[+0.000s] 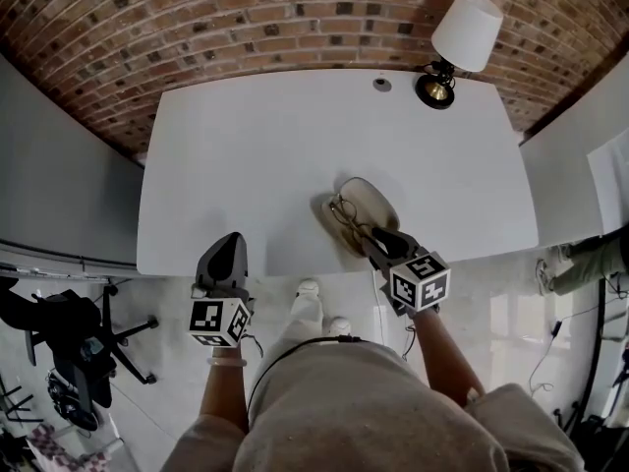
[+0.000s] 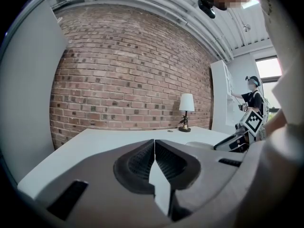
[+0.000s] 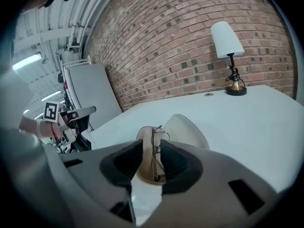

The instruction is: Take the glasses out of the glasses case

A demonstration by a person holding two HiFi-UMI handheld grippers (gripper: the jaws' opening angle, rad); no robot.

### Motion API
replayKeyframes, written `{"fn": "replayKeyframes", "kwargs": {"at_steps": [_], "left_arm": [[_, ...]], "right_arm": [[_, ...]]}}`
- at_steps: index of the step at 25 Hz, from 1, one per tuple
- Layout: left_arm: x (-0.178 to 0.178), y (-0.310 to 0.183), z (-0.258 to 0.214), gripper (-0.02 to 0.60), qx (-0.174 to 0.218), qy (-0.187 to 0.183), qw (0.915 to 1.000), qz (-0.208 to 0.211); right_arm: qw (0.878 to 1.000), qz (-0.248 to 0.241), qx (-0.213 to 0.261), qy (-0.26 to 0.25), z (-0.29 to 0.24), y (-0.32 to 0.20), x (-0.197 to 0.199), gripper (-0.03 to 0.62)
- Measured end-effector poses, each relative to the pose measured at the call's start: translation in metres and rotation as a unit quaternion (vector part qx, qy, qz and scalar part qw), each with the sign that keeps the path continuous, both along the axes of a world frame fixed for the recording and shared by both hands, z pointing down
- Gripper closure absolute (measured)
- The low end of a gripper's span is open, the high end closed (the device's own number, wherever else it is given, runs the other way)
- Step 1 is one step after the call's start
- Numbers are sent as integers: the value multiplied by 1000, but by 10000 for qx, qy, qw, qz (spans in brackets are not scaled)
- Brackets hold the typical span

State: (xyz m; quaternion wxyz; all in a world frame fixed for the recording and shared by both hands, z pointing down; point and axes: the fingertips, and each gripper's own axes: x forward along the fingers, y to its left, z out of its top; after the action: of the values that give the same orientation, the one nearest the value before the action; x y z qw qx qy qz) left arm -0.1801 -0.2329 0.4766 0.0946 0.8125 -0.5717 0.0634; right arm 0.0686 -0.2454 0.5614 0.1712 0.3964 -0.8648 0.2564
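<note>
Pointing at the near end of the open beige oval glasses case (image 1: 378, 200), the right tool (image 1: 381, 238) has its jaws a narrow way apart. In the right gripper view the thin wire-framed glasses (image 3: 155, 144) and the near rim of the case stand between the two jaws of this tool (image 3: 151, 145). Some beige lining shows between the glasses and the left jaw. I cannot tell if the right jaw touches the frame. The glasses lie folded in the lower half of the case, and the opened lid (image 3: 187, 129) lies just beyond the tool tips, a little to their right. The case rests on the white counter (image 1: 265, 146), close to the counter edge nearest to the person.

The left tool (image 1: 228, 252) is well apart to the left of the right tool, over the near edge of the counter. In the left gripper view its ribbed pads (image 2: 140, 163) come together at the tips, with nothing between them.

The right tool carries a cube (image 1: 420, 281) with black and white square markers, and the left tool has one of the same kind.

Far beyond the right tool, at the back of the counter, a table lamp with a white shade and a brass foot (image 1: 462, 37) stands before the red brick wall (image 1: 197, 28).
</note>
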Motion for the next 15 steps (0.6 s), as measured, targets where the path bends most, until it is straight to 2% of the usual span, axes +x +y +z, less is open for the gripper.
{"fn": "replayKeyframes", "kwargs": {"at_steps": [7,15], "left_arm": [[3,-19,9,575,-115,33,9997,190],[1,-32,22,575,-283,103,9994,197]], "right_arm": [[9964,-337,-166,766,18,-10,-13,476],[9920,-428,-487,1084,35,-20,-19,477]]}}
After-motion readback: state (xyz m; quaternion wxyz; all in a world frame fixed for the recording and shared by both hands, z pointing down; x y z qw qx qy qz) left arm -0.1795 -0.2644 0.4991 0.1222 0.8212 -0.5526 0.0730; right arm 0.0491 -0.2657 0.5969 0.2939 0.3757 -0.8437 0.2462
